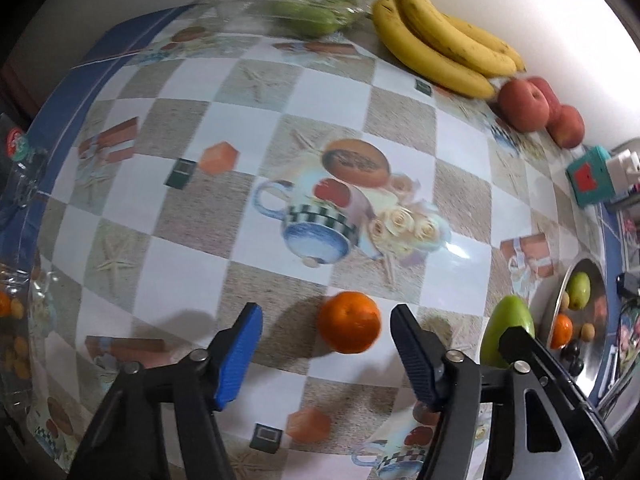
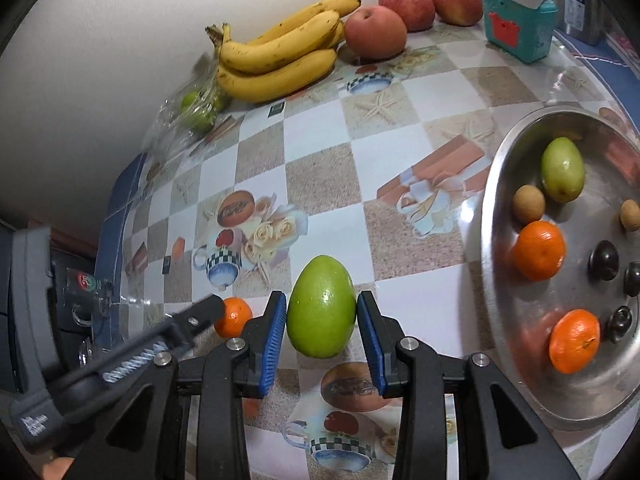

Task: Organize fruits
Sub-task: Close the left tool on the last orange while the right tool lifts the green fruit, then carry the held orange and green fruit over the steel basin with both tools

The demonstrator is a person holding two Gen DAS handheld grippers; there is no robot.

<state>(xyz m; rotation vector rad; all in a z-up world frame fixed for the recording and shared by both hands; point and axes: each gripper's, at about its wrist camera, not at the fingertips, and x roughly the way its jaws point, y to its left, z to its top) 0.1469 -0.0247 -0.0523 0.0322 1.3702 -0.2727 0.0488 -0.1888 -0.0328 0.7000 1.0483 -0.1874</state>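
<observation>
Left wrist view, from left to right: we are seeing a clear bag (image 1: 18, 320) of small orange fruit at the left edge, lying on the tablecloth (image 1: 192, 240). Our left gripper (image 1: 326, 356) is pointing steeply down with its jaws standing apart; an orange (image 1: 349, 322) is sitting on the cloth between the blue pads (image 1: 238, 356), touching neither. At the far edge a second bag (image 1: 308, 8) is holding green fruit, bananas (image 1: 440, 40) are lying beside it against the wall, and peaches (image 1: 536, 108) are resting just right of them. A teal box (image 1: 590, 178) is standing further right. A green mango (image 1: 506, 328) is showing beside the gripper's right finger, and a steel tray (image 1: 560, 308) is lying at the right edge.

Right wrist view, from left to right: we are seeing the left gripper's finger (image 2: 192, 320) reaching in from the left beside the same orange (image 2: 234, 316). Our right gripper (image 2: 322, 340) is holding the green mango (image 2: 322, 306) upright, both pads pressing its sides. The bananas (image 2: 280, 60), peaches (image 2: 408, 16) and teal box (image 2: 518, 26) are lining the wall behind. The tray (image 2: 496, 200) at the right is carrying a green fruit (image 2: 562, 170), two oranges (image 2: 538, 250), two small tan fruits (image 2: 529, 204) and three dark round fruits (image 2: 604, 266).
</observation>
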